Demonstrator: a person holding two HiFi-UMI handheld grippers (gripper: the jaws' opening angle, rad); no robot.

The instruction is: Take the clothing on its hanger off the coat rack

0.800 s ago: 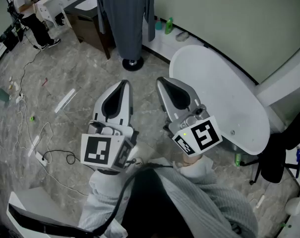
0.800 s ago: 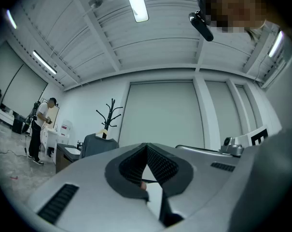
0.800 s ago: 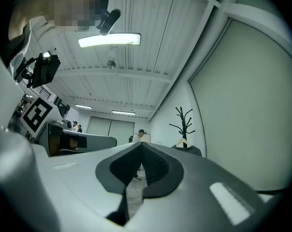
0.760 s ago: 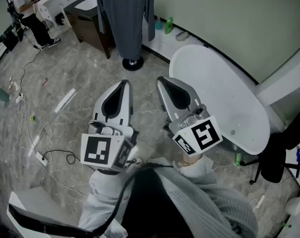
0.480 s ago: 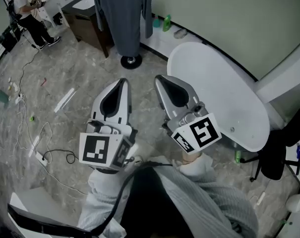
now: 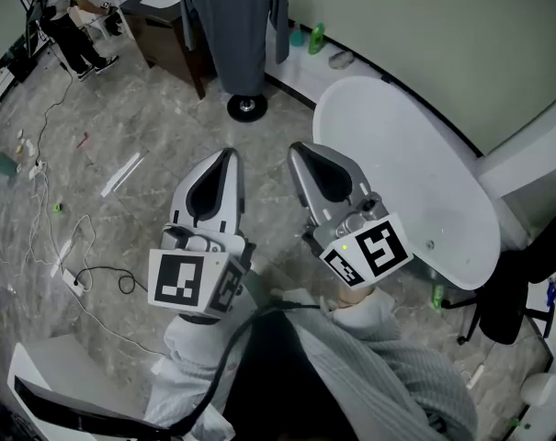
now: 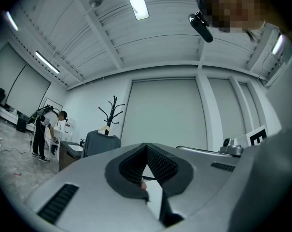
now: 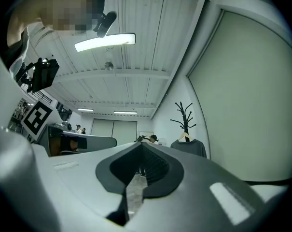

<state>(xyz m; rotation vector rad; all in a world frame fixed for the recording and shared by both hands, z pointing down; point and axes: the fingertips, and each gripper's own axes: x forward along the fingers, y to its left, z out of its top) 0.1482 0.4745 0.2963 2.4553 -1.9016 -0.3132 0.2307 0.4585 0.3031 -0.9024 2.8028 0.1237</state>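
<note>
Head view looks down on two grey grippers held side by side above the stone floor (image 6: 121, 127). The left gripper (image 6: 230, 154) has its fingers (image 7: 160, 164) pressed tight together, and there is nothing between them. The right gripper (image 6: 297, 150) is the same: its fingers (image 8: 153, 167) are closed and hold nothing. Both point toward the far edge of the floor, where the coat rack (image 7: 113, 111) stands on a round black foot (image 6: 247, 107) close to the wall. The grey top (image 6: 233, 16) hangs on the rack on a pale hanger (image 8: 185, 137), with its sleeves hanging down at both sides. The top is well apart from both grippers, and neither one touches it. A dark cabinet (image 6: 163, 26) stands just beside the rack, and a green bottle (image 6: 315, 37) sits by the wall on the rack's other side. A white oval counter (image 6: 415, 182) is near the right gripper, and a black chair (image 6: 516, 283) stands at its far end. Thin cables (image 6: 48, 200) lie on the floor on the left side. In the far left corner of the floor a person (image 6: 71, 26) in dark trousers bends over.
</note>
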